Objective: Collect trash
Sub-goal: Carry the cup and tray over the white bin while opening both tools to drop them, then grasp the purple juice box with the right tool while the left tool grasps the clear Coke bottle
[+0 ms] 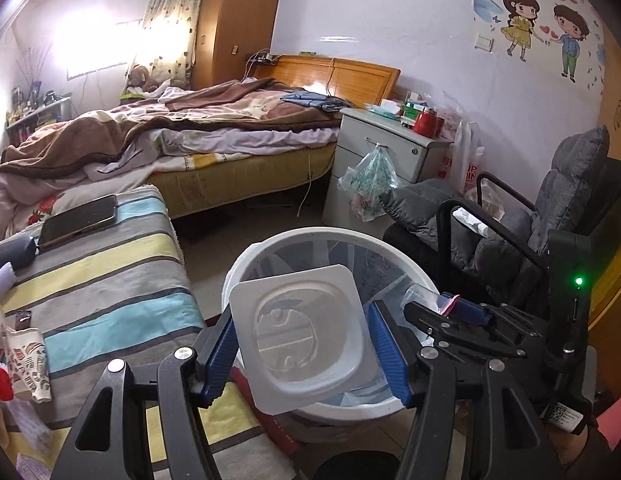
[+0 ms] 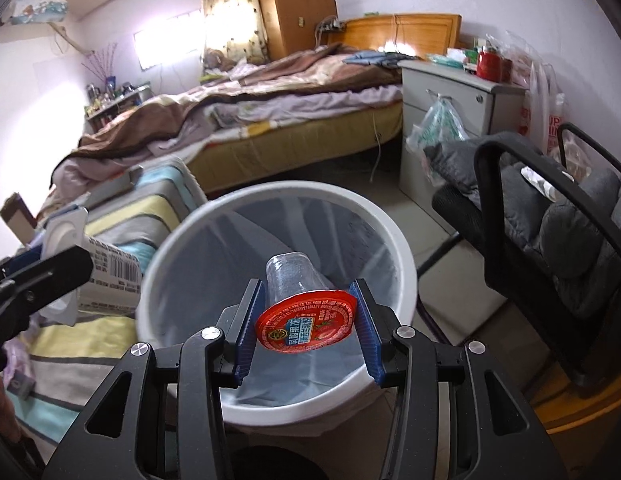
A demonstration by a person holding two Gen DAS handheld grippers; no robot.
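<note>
Left gripper (image 1: 306, 354) spread wide, pinching white plastic tray (image 1: 298, 336) by its edges over white bin (image 1: 246, 258); right gripper (image 2: 306, 330) part-closed, clamping red-lidded jelly cup (image 2: 306, 320) above same bin's rim (image 2: 278, 194), beside striped cloth (image 1: 110, 272)

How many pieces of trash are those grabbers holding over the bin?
2. The left gripper holds a white square plastic tray; the right gripper holds a clear plastic jelly cup with a red foil lid. Both are above the white round lined bin.
</note>
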